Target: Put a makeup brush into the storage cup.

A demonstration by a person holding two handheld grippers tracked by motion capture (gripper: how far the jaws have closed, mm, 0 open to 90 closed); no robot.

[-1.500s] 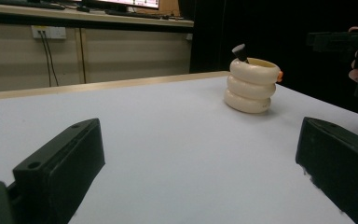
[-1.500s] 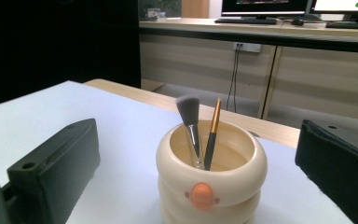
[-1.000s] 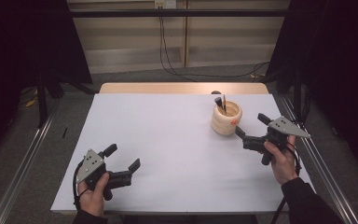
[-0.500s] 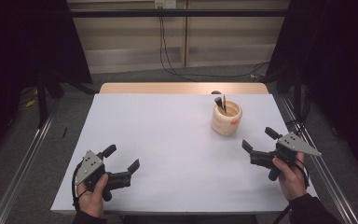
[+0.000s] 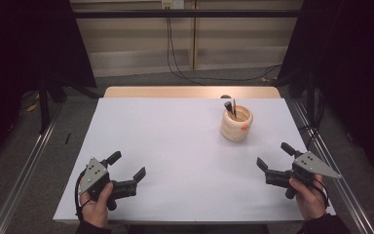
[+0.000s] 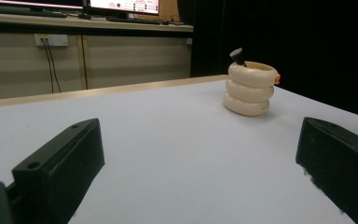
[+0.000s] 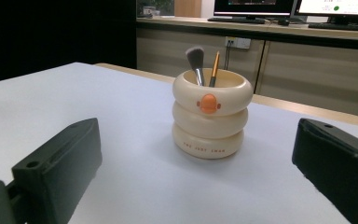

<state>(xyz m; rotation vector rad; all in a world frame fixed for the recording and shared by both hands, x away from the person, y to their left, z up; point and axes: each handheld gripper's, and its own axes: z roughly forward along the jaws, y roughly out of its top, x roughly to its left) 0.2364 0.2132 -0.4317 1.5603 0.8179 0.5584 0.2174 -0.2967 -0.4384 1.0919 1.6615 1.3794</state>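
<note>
Your left hand-held gripper (image 5: 126,165) rests low at about 7 o'clock on the white worktop (image 5: 175,146), its jaws spread wide with nothing between them. Your right hand-held gripper (image 5: 274,157) sits at about 4 o'clock near the worktop's right edge, jaws likewise spread and empty, with the grey three-cornered plate on top.

The cream holder (image 5: 236,123), shaped like three stacked rings, stands upright at about 1 o'clock, well apart from both grippers. In the right gripper view it shows straight ahead between your jaws, with an orange beak-like knob (image 7: 209,103) on its top ring facing you. A make-up brush (image 7: 195,61) with a dark grey head and a thinner orange-handled brush (image 7: 214,67) stand in it, leaning slightly.

In the left gripper view the holder is off toward 1 o'clock, far across the bare sheet.
</note>
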